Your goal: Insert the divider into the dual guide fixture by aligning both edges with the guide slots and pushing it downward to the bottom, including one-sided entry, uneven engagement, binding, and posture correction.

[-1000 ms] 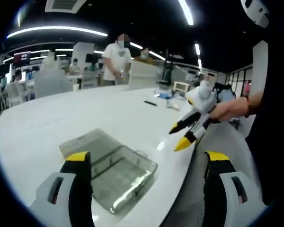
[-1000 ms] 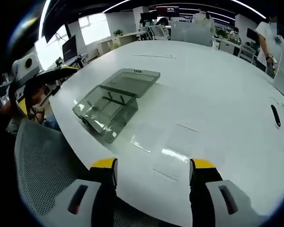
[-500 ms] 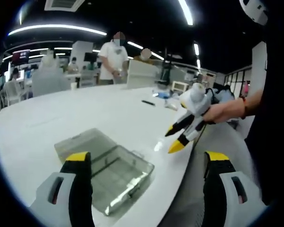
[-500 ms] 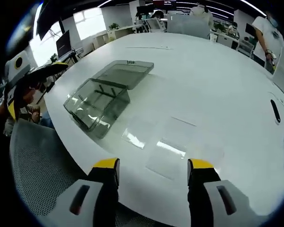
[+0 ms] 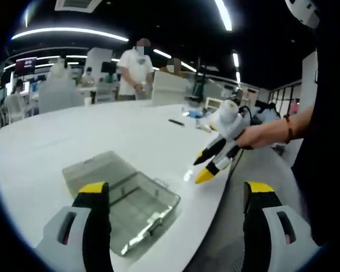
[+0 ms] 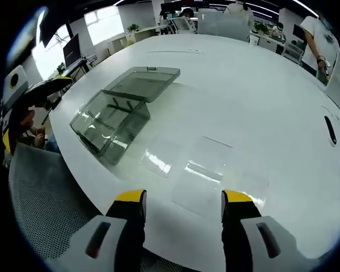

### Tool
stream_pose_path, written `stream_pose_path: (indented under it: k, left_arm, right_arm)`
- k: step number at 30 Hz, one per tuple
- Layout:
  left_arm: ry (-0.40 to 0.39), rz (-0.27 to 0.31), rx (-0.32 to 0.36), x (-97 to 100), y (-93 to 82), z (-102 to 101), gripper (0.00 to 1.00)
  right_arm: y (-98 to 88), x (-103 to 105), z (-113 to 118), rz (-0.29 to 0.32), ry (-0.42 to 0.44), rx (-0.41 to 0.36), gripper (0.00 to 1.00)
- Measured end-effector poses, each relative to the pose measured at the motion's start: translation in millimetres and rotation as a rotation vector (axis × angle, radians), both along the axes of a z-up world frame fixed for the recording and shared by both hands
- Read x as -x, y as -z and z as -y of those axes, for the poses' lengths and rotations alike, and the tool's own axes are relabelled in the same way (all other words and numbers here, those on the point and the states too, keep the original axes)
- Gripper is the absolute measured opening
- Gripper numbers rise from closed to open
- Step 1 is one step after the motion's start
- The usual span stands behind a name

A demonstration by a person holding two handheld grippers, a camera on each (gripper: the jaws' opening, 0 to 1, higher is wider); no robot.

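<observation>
A clear grey plastic box (image 6: 109, 122) lies near the table's edge with its lid (image 6: 141, 84) folded open behind it. Thin ribs show inside the box. Several clear flat divider sheets (image 6: 196, 180) lie on the white table (image 6: 255, 96) just ahead of my right gripper (image 6: 183, 198), which hangs open and empty above the table's edge. My left gripper (image 5: 175, 192) is open and empty too, with the box (image 5: 127, 204) right in front of its left jaw. In the left gripper view, a hand holds the right gripper (image 5: 203, 167) over the table's edge.
A mesh chair (image 6: 45, 215) stands below the table's edge. A black pen-like item (image 6: 330, 135) lies far right on the table. People (image 5: 137, 68) stand beyond the far side, by a white panel (image 5: 170, 89). The left gripper (image 6: 17, 96) shows at the left.
My right gripper has edged forward and lower toward the clear sheets. In the left gripper view it has moved left, nearer the box. Both stay open.
</observation>
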State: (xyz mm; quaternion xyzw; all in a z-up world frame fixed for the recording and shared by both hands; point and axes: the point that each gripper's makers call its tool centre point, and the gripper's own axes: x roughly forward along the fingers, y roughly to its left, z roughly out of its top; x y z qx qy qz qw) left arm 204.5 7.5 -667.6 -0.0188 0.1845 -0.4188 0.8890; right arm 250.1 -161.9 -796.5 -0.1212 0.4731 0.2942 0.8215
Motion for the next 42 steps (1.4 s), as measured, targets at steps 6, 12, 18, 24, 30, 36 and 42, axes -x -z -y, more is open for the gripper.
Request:
stream_pose_path:
  k: [6,12,18,24,30,36,42]
  left_arm:
    - [0.011,-0.007,0.007,0.9,1.5,1.6,0.97]
    - [0.014,-0.015,0.009,5.2,5.2,7.5,0.96]
    - [0.006,-0.015,0.017,5.1,4.2,8.2,0.96]
    - [0.009,-0.02,0.016,7.5,6.2,10.4,0.96]
    - [0.014,-0.022,0.014,7.4,5.9,10.8,0.96]
    - [0.016,-0.023,0.014,6.9,7.2,11.4,0.96]
    - [0.019,-0.024,0.017,6.6,7.4,13.1,0.96]
  right_arm:
    - [4.2,-1.2,1.2,-0.015,0.021,0.002,0.48]
    - [9.7,-3.0,3.9,-0.036,0.042,0.008,0.46]
    - [11.8,-5.8,5.7,-0.042,0.047,0.023,0.45]
    - [15.2,-10.1,5.7,-0.039,0.052,0.061,0.43]
    - [15.2,-13.4,7.4,-0.03,0.063,0.081,0.42]
    - [19.8,-14.9,5.8,-0.036,0.072,0.085,0.41]
    - [21.8,-20.7,7.8,-0.008,0.095,0.093,0.37]
